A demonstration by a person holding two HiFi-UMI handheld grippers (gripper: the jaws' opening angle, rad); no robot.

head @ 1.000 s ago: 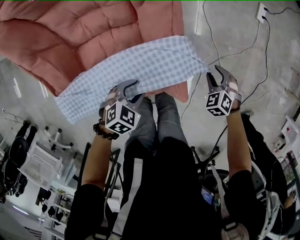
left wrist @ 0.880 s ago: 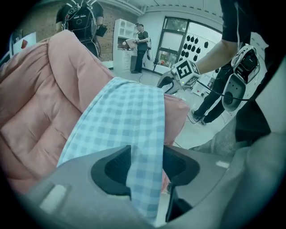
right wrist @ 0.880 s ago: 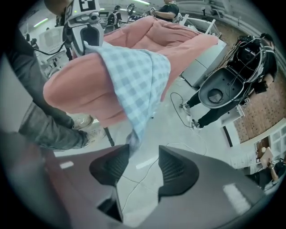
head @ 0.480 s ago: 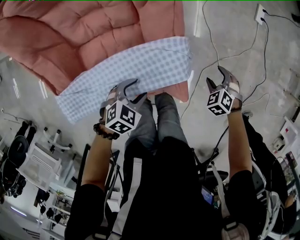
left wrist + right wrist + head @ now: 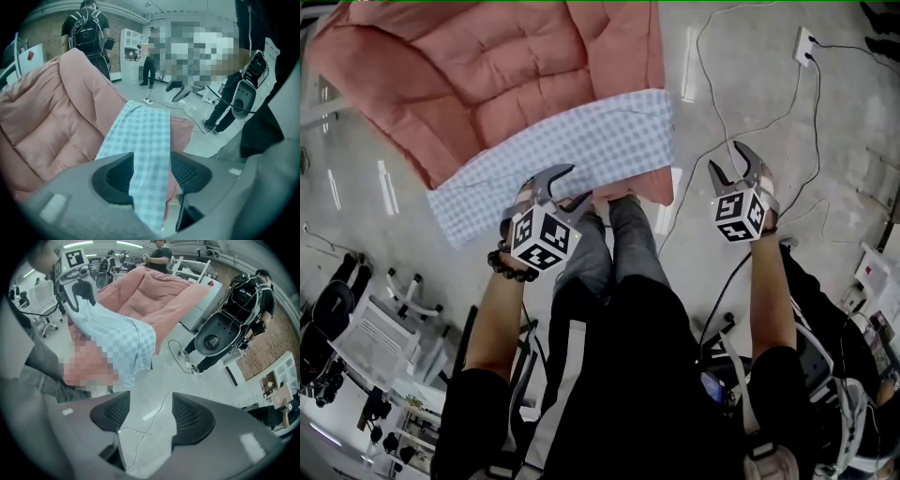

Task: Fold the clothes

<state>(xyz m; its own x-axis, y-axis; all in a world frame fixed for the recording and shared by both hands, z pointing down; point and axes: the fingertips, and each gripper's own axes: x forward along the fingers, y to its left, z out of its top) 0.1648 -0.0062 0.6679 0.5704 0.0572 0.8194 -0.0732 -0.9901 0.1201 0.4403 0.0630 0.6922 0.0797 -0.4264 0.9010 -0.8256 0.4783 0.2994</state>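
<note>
Seemingly between folds: hovers left gripper (image 5: 572, 183) at near edge of cloth (image 5: 581, 141), jaws just opened, loose around it; right gripper (image 5: 727, 161) beside cloth, empty, jaws just narrowing yet apart; next likely needs regrasping an edge.

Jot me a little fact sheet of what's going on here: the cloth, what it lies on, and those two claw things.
Garment: blue-and-white checked cloth, lying as a long strip
Surface: pink quilted cushion, under the cloth
Left gripper: open, jaws just been opening; cloth shows in their gap, not pinched
Right gripper: open, jaws just narrowed slightly; only grey floor between them
</note>
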